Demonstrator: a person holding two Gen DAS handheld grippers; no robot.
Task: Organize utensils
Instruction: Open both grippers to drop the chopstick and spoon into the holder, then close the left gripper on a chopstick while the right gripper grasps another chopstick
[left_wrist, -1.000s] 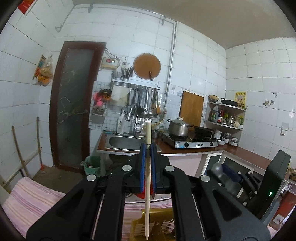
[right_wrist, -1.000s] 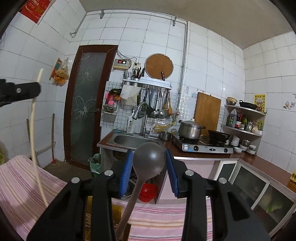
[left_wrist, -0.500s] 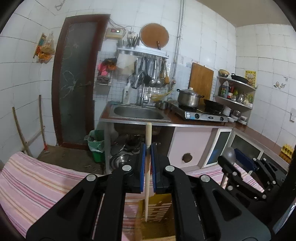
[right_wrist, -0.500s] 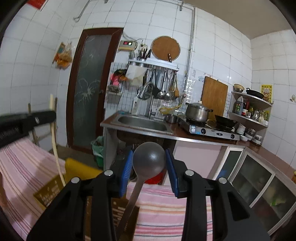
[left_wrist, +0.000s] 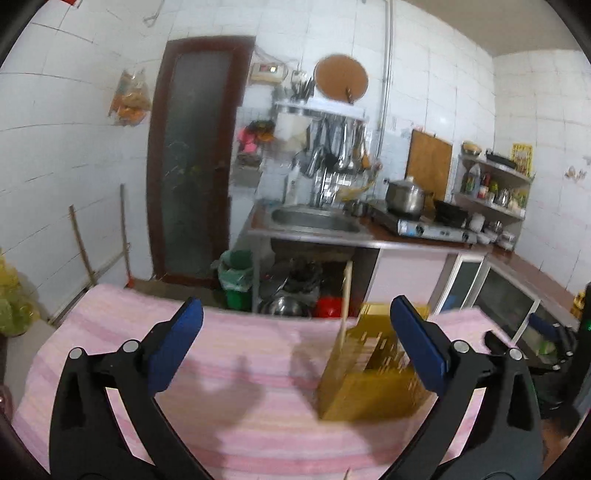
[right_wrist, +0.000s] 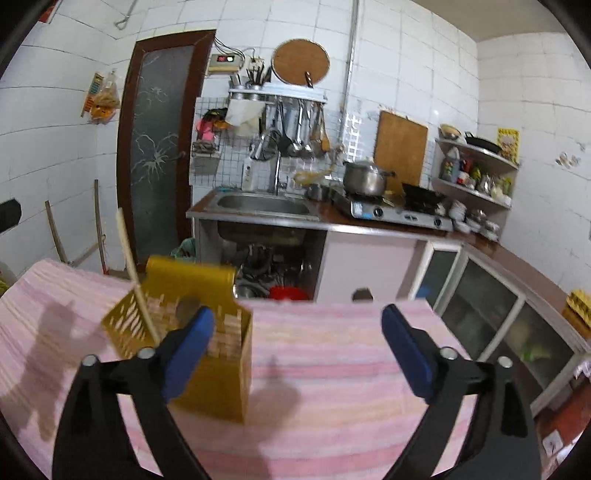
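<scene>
Blue-padded fingers of the left gripper stand spread wide, having just been opening, and nothing lies between them. The right gripper likewise has just been opening; its blue fingers are splayed with only bare cloth in the gap.

Below both is a tabletop covered in pink striped woven cloth. A yellow plastic utensil basket, slotted on its walls and tall at the back, sits toward the far edge of the tabletop. A long pale wooden stick, likely a chopstick, stands in it, leaning left, its lower end hidden inside. In the right wrist view a rounded grey shape shows dimly inside the basket behind the left finger; it cannot be made out. In the left wrist view the basket is smeared by blur and partly covered by the right-hand finger, and the stick rises from its left corner.

Beyond the far edge stand a steel sink, a gas stove with a steel pot and white tiled walls.
</scene>
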